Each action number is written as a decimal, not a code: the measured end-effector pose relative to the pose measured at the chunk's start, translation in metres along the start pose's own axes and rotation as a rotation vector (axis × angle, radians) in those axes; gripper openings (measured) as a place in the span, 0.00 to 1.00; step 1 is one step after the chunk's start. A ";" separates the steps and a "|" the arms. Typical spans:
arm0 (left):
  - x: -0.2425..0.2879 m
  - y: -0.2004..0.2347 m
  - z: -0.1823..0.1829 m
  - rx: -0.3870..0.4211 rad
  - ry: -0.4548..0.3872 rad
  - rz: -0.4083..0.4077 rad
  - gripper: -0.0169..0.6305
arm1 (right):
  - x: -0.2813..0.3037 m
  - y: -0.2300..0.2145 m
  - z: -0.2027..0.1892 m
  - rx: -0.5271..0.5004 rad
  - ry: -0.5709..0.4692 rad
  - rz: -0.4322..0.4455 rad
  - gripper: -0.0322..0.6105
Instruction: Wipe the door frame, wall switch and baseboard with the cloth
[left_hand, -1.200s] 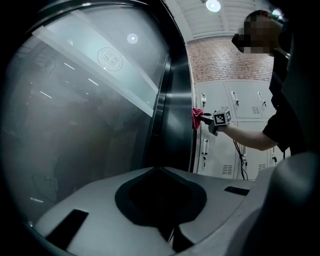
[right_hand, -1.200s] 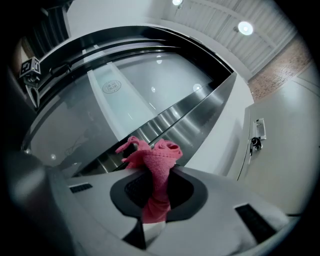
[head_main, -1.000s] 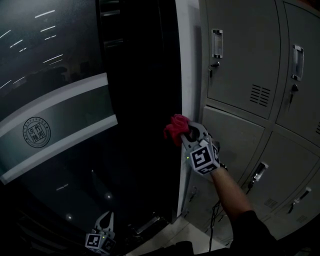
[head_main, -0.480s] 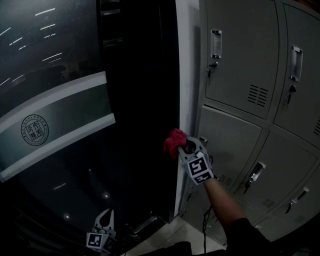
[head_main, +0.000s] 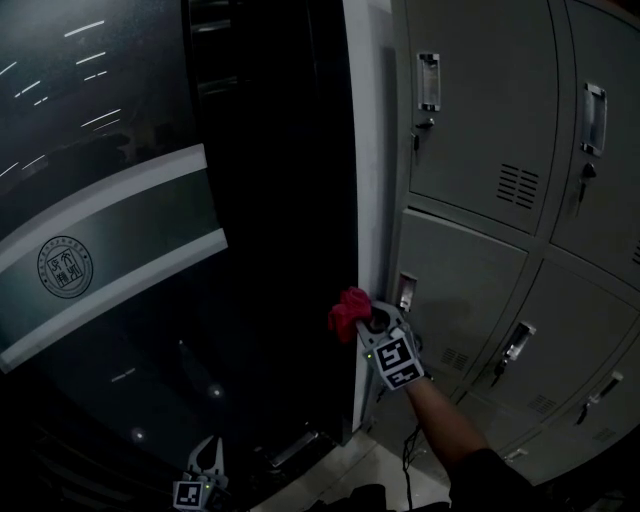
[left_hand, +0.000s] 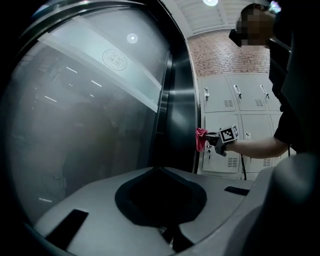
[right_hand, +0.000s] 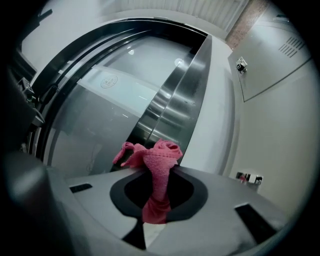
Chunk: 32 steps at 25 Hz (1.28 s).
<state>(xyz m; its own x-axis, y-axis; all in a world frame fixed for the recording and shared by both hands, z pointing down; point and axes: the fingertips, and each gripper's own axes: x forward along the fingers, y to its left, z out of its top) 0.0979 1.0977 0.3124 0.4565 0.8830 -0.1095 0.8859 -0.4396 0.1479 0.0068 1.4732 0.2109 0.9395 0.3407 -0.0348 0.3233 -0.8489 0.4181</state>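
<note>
Right gripper view is showing your right gripper clamping its jaws tight on the pink cloth, with a bunched head of fabric sticking out past the tips and a tail hanging back in the gap. Down by your side, your left gripper is hanging idle near the floor, its jaws meeting at the tips with nothing between them. You are holding the cloth low on the door frame, at the edge where the white strip is meeting the dark metal jamb. The bunch seems to be touching that edge, though the dim light is making contact hard to confirm. Beyond it, the grey lockers are standing just beside the frame on the right, and the glass door with its round emblem is filling the left. Judging from where the cloth is sitting, you are working on the frame's lower stretch, and the pictures are not telling which parts are already wiped. The short run down to the floor is likely remaining. Neither a baseboard nor a wall switch is showing clearly in any view, so both are probably lying ahead of you.
</note>
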 end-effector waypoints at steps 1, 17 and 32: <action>-0.001 0.002 -0.002 -0.001 0.006 0.003 0.02 | 0.000 0.003 -0.006 0.004 0.006 0.001 0.13; -0.005 0.013 -0.047 -0.030 0.132 0.039 0.02 | -0.002 0.047 -0.112 0.094 0.140 0.041 0.13; -0.014 0.013 -0.082 -0.049 0.233 0.079 0.02 | -0.004 0.089 -0.208 0.186 0.272 0.083 0.13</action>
<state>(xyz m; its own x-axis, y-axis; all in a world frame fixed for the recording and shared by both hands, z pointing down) 0.0965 1.0925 0.3967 0.4878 0.8627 0.1333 0.8405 -0.5054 0.1950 0.0087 1.4803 0.4368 0.9072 0.3413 0.2459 0.2856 -0.9289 0.2357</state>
